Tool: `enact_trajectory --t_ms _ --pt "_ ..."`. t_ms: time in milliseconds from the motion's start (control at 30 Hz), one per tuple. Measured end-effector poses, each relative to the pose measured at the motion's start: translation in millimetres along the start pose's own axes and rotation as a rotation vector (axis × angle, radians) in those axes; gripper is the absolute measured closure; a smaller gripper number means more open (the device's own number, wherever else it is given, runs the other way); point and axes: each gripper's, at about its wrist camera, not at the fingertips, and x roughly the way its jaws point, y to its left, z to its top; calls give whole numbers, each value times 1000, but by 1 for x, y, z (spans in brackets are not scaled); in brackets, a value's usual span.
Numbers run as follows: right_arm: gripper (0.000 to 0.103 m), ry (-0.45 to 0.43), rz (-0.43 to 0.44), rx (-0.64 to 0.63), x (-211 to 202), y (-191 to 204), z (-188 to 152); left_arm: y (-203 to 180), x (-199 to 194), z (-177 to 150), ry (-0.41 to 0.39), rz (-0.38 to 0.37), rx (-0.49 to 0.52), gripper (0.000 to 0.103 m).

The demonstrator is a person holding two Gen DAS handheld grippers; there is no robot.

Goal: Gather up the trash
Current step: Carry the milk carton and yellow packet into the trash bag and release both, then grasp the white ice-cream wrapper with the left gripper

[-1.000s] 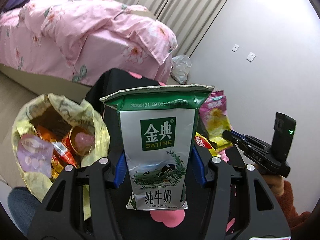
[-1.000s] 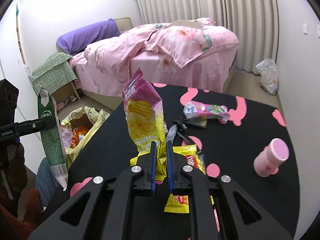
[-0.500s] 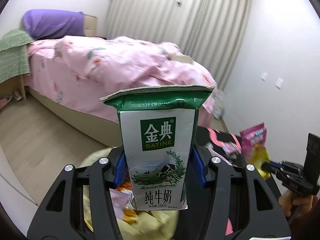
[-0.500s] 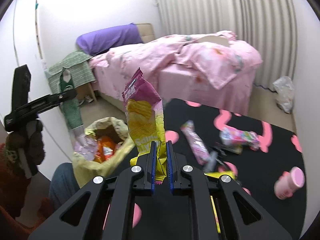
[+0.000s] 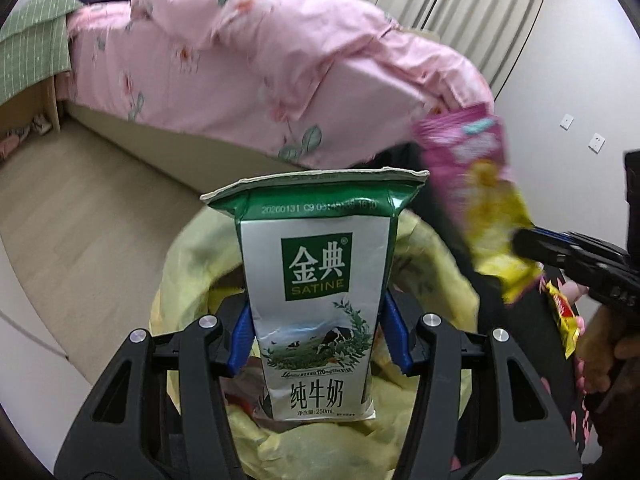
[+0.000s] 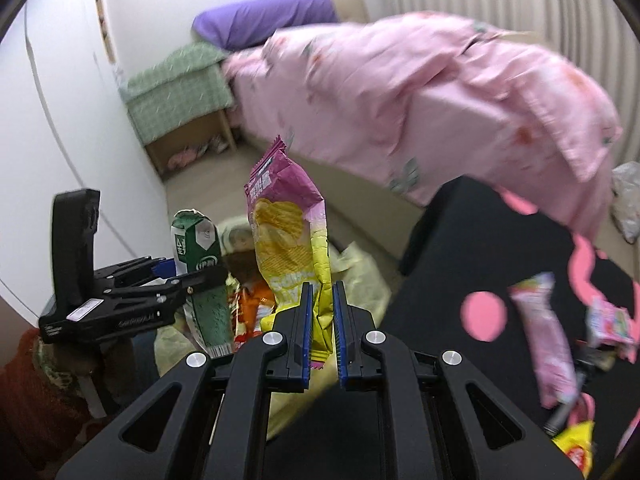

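Both claws are loaded and hanging over the yellow trash bag (image 5: 432, 264), so this looks like the drop-off step. The left gripper (image 5: 318, 334) is clamped on the sides of a green and silver milk carton (image 5: 316, 280), upright, with the bag's mouth right beneath and beyond it. The right gripper (image 6: 321, 328) is pinched together on the bottom edge of a pink and yellow chip packet (image 6: 286, 236), the bag just ahead of and below its tips. Next, I'd guess, each claw has to let go while squarely above the opening, so nothing slides onto the floor. More wrappers (image 6: 548, 344) lie off to the right gripper's right on the black spotted table (image 6: 448, 240), not yet collected
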Motion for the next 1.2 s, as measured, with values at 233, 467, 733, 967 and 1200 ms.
enact_trajectory --t_ms 233,467,733,967,1200 --pt "92 76 -25 3 29 5 -15 5 -4 -4 11 -29 -33 52" --pt "90 76 -23 -7 31 6 -22 18 -17 0 16 -104 -131 41" --pt "60 2 -23 -25 4 7 -30 9 -56 20 -94 -53 -131 22" --pt "60 -70 -85 63 -51 -28 -56 -17 -70 24 -144 -2 -63 20" --pt "60 -156 -248 158 -128 -80 -105 -77 -54 18 -117 -72 94 20"
